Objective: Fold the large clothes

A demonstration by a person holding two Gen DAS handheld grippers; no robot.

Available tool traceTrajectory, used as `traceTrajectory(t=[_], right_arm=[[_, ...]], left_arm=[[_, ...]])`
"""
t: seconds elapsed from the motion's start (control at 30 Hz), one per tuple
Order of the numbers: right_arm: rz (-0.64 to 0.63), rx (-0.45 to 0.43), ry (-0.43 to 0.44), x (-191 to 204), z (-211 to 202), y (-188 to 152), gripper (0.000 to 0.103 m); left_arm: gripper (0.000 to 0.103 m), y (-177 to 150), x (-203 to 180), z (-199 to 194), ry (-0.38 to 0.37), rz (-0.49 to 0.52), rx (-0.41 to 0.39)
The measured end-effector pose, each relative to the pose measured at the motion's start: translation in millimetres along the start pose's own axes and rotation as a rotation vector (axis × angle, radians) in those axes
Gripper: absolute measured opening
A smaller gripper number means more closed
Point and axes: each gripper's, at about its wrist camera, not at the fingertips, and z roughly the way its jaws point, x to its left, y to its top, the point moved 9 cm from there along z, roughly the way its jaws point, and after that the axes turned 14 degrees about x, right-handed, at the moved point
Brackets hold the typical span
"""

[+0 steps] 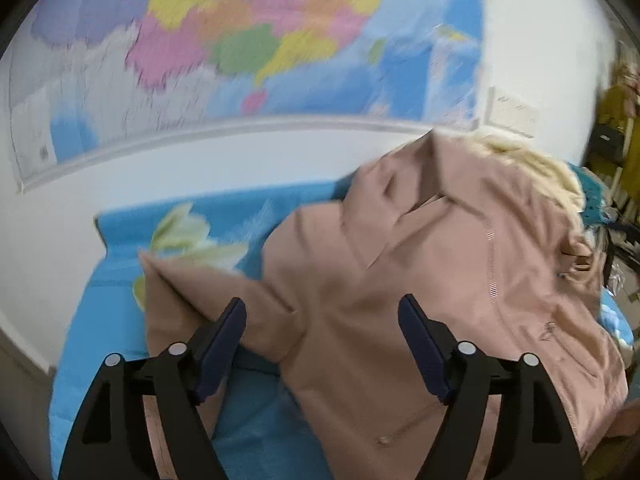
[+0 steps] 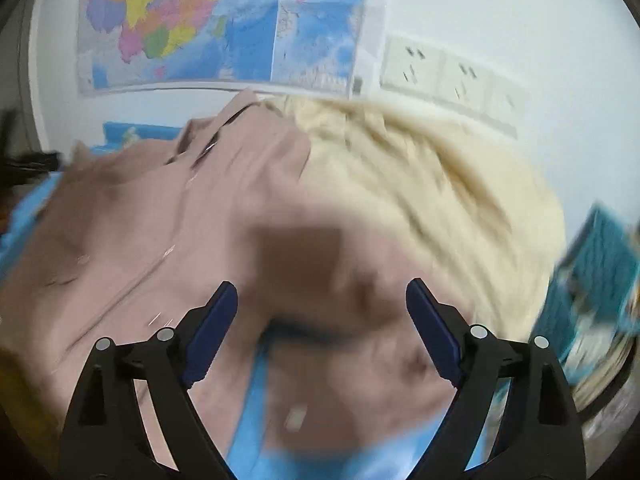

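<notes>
A large dusty-pink jacket (image 1: 440, 280) lies crumpled on a blue bedcover (image 1: 248, 432), its cream fleece lining (image 1: 532, 168) showing at the far side. My left gripper (image 1: 322, 312) is open and empty, just above the jacket's left part near a sleeve (image 1: 188, 304). In the right wrist view the same jacket (image 2: 140, 232) fills the frame with the cream lining (image 2: 420, 184) turned out at the right. My right gripper (image 2: 322, 296) is open and empty, close above the blurred pink cloth.
A white wall with a coloured map (image 1: 240, 40) runs behind the bed; it also shows in the right wrist view (image 2: 160, 20). Wall sockets (image 2: 440, 68) sit at the right. Teal patterned fabric (image 2: 600, 264) and clutter (image 1: 616, 152) lie at the right edge.
</notes>
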Motion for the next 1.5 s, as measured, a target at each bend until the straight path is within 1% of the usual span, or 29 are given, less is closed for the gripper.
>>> traceTrajectory(t=[0.1,0.13,0.2,0.23,0.27,0.33,0.4,0.47,0.5,0.53,0.57,0.6,0.63,0.67,0.7,0.73,0.77,0.8,0.87,1.0,1.03,1.1,1.13,1.2,1.27,1.3,1.37,1.43,1.5], right_arm=[[-0.060,0.013,-0.018,-7.1,35.0,30.5,0.080],[-0.078,0.034,-0.013,-5.3,48.7,39.7,0.071],[-0.087,0.086,0.032,-3.3,68.9,53.8,0.038],[-0.083,0.115,0.073,5.3,76.2,57.9,0.002],[-0.070,0.133,0.095,5.3,77.3,57.6,0.002],[0.002,0.081,0.139,-10.8,60.9,70.1,0.002],[0.154,0.005,0.251,-44.6,36.4,71.3,0.002],[0.254,0.010,0.303,-65.9,39.3,65.0,0.002],[0.292,0.050,0.291,-73.9,52.3,56.9,0.002],[0.312,0.096,0.265,-77.6,65.8,50.0,0.006],[0.323,0.129,0.246,-80.1,74.5,44.5,0.017],[0.337,0.149,0.238,-82.8,81.0,38.8,0.021],[0.350,0.135,0.243,-85.6,77.4,36.2,0.027],[0.368,0.102,0.246,-90.0,68.8,34.0,0.039],[0.384,0.055,0.242,-96.4,54.4,30.4,0.048],[0.392,0.027,0.231,-100.0,47.1,26.2,0.064],[0.398,-0.002,0.205,-105.5,35.1,18.7,0.069],[0.395,-0.012,0.170,-110.7,22.7,4.7,0.070],[0.401,0.015,0.148,-116.2,13.2,-23.0,0.080],[0.468,0.143,0.088,-116.9,24.7,-91.2,0.086],[0.495,0.173,0.120,-114.3,29.5,-105.2,0.087],[0.541,0.216,0.187,-107.3,41.6,-128.3,0.086],[0.559,0.226,0.192,-106.0,47.8,-135.1,0.085],[0.580,0.221,0.242,-102.6,58.4,-137.5,0.059],[0.591,0.210,0.311,-98.5,60.3,-137.9,0.012],[0.595,0.185,0.360,-97.4,55.8,-132.7,0.005],[0.615,0.117,0.427,-102.1,35.9,-125.9,0.005],[0.630,0.012,0.519,-108.7,-1.2,-108.0,0.005],[0.589,-0.114,0.575,-110.7,-54.3,-82.6,0.005]], left_arm=[[0.083,11.2,-21.4,-5.9,-0.010,0.037,-0.024],[0.083,13.9,-30.7,-3.5,-0.024,0.046,-0.025],[0.084,20.5,-49.1,6.3,-0.057,0.067,-0.015],[0.084,23.4,-58.5,12.1,-0.066,0.078,-0.007],[0.084,25.8,-68.0,19.7,-0.072,0.094,0.003],[0.084,28.0,-86.9,34.2,-0.085,0.126,0.025],[0.084,30.0,-108.9,48.9,-0.116,0.162,0.048],[0.084,30.9,-124.8,61.7,-0.131,0.193,0.066],[0.084,31.4,-136.6,71.6,-0.147,0.215,0.086],[0.084,31.7,-142.9,77.8,-0.148,0.223,0.097],[0.084,32.3,-149.5,86.0,-0.151,0.233,0.113],[0.084,31.9,-157.9,95.5,-0.152,0.245,0.135],[0.084,31.3,-162.6,101.7,-0.151,0.249,0.150],[0.084,30.3,-166.3,105.4,-0.156,0.254,0.165],[0.084,29.1,-169.1,106.9,-0.160,0.260,0.174],[0.084,27.7,-172.3,106.6,-0.161,0.271,0.176],[0.084,26.2,-174.6,104.0,-0.167,0.282,0.172],[0.084,24.6,-176.1,100.4,-0.173,0.293,0.168],[0.084,23.5,-177.4,96.5,-0.174,0.299,0.163],[0.085,20.9,-177.7,90.0,-0.200,0.282,0.170],[0.085,20.1,-177.4,88.2,-0.205,0.281,0.171],[0.085,19.8,-179.7,86.0,-0.209,0.276,0.166],[0.085,19.8,-181.9,84.8,-0.213,0.274,0.165],[0.085,20.6,-187.8,82.6,-0.229,0.273,0.166],[0.085,21.1,-193.4,80.2,-0.232,0.280,0.161],[0.085,20.0,-196.6,77.1,-0.235,0.286,0.157],[0.085,17.3,-199.9,70.6,-0.243,0.298,0.149],[0.085,14.6,-203.1,62.1,-0.270,0.309,0.143],[0.085,14.4,-204.6,54.2,-0.296,0.312,0.133]])
